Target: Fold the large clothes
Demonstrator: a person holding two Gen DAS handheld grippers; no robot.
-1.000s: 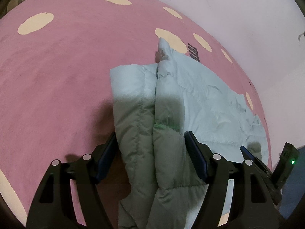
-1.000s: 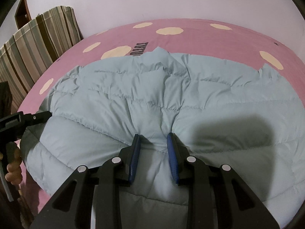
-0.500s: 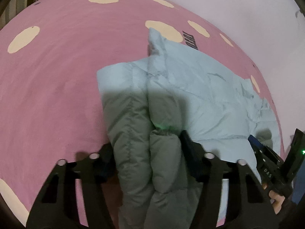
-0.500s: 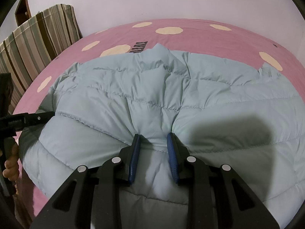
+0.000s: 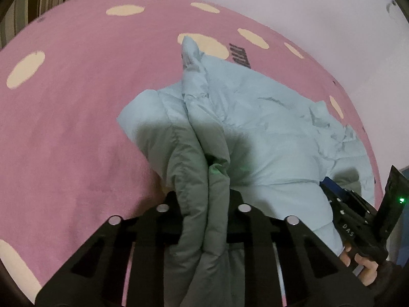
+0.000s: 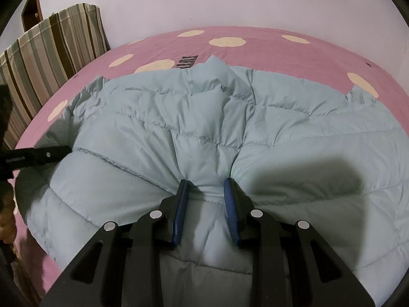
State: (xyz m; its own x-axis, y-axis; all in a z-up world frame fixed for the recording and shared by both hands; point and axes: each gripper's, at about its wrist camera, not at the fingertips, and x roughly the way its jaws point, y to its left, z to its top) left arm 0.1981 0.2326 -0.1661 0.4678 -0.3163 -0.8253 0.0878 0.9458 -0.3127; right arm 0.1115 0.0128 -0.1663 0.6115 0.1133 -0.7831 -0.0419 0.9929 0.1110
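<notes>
A light blue quilted puffer jacket [image 6: 255, 128] lies spread on a pink bed with cream dots [image 6: 255, 38]. My right gripper [image 6: 207, 194] is shut on a bunched fold at the jacket's near edge, its blue pads pressing both sides. My left gripper [image 5: 204, 199] is shut on a thick doubled fold of the jacket [image 5: 268, 133], which covers its pads. The left gripper shows at the left edge of the right wrist view [image 6: 35, 154]. The right gripper shows at the lower right of the left wrist view [image 5: 358, 217].
A striped pillow or cushion [image 6: 51, 48] stands at the bed's far left against a pale wall [image 6: 230, 0]. Bare pink sheet [image 5: 64, 128] lies left of the jacket. The bed's edge curves along the right in the left wrist view.
My left gripper has closed tighter on the doubled fold, which now hides its pads. The jacket's left side has bunched up. My right gripper has kept its grip.
</notes>
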